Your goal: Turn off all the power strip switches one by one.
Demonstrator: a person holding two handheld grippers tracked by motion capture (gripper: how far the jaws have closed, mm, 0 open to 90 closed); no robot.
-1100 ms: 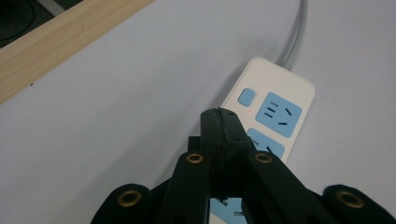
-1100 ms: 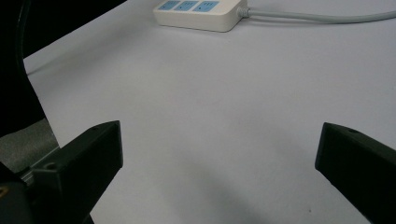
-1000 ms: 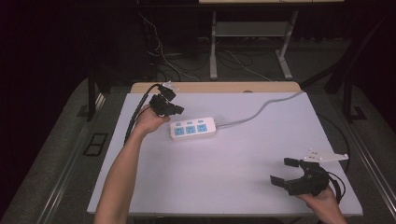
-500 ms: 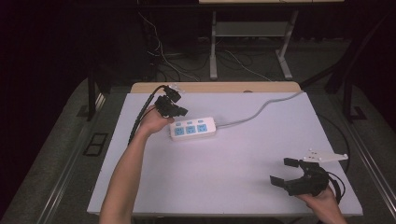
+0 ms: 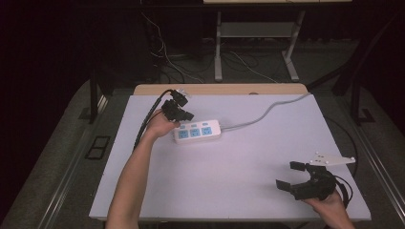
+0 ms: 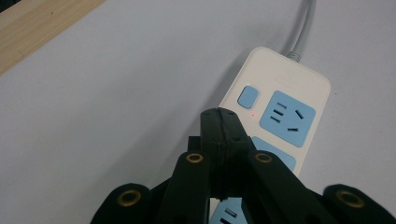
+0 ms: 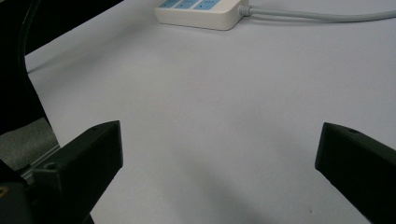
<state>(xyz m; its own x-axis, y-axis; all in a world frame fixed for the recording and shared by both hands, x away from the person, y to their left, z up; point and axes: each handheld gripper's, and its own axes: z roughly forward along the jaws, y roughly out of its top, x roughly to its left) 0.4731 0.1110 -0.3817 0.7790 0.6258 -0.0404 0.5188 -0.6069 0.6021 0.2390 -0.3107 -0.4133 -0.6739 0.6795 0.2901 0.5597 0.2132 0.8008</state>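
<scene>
The left gripper (image 5: 184, 114) hung at the near-left end of a white power strip (image 5: 197, 132), its two black jaws pressed flat against each other with nothing between them, as the left gripper view showed plainly. Held together like that they made one narrow tip, which probably served better than spread jaws for prodding a small target; the tip pointed toward the blue switch (image 6: 248, 96) at the strip's end, just short of it, with a tiny red light (image 6: 252, 115) glowing beside the button, so the work in hand seemed to be pressing that switch. Whether the tip touched the strip's casing could not be told. The strip lay flat on the white table (image 5: 248, 186), toward its far-left part, sockets (image 6: 287, 117) facing up and its grey cord (image 5: 267, 114) running off to the far right edge, a position that left the switch end free for the person's left hand (image 5: 161, 126) to reach. The right gripper (image 5: 292, 177) sat well apart at the near-right corner, jaws spread wide and clamped on nothing, bare tabletop between them in the right gripper view; it looked parked out of the way, since a one-finger push needed no second tool. A slip sideways off the small button seemed the main risk
</scene>
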